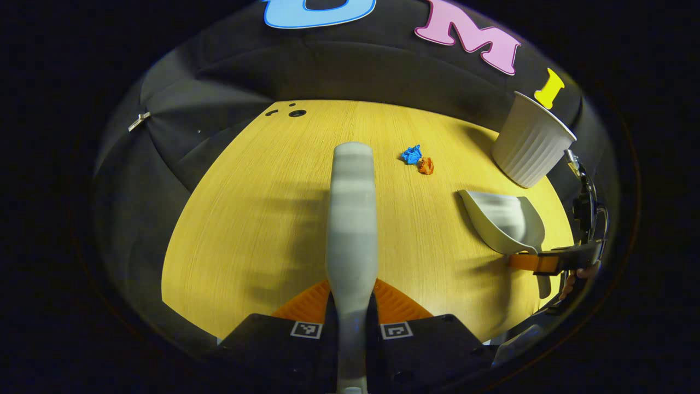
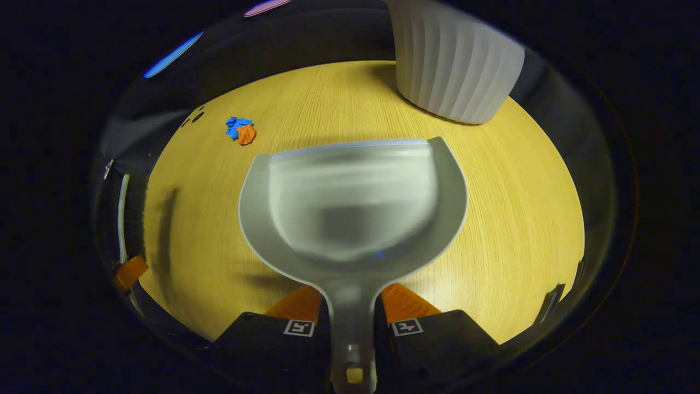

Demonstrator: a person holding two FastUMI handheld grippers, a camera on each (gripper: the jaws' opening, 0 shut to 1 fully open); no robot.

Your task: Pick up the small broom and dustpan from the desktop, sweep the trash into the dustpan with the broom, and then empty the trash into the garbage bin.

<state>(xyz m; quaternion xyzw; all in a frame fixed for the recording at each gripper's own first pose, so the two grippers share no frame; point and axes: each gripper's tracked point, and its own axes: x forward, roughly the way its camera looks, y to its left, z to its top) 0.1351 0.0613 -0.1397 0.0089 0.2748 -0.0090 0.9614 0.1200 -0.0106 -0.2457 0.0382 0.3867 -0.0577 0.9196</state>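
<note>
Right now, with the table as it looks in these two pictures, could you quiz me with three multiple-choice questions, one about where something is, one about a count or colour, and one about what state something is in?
1. Where does the garbage bin stand?
A. On the table, beyond the dustpan
B. On the floor under the table
C. Inside the dustpan

2. How many crumpled paper scraps lie on the table, and in which colours?
A. Three, all white
B. Two, one blue and one orange
C. One, green

3. What is the state of the dustpan?
A. Full of scraps
B. Lying untouched, nobody holding it
C. Empty, its handle gripped by the right gripper

Answers:
1 A: the ribbed bin sits on the wooden top past the pan's front edge.
2 B: the two scraps touch each other.
3 C: the pan is bare, and both fingers press on its handle.
</note>
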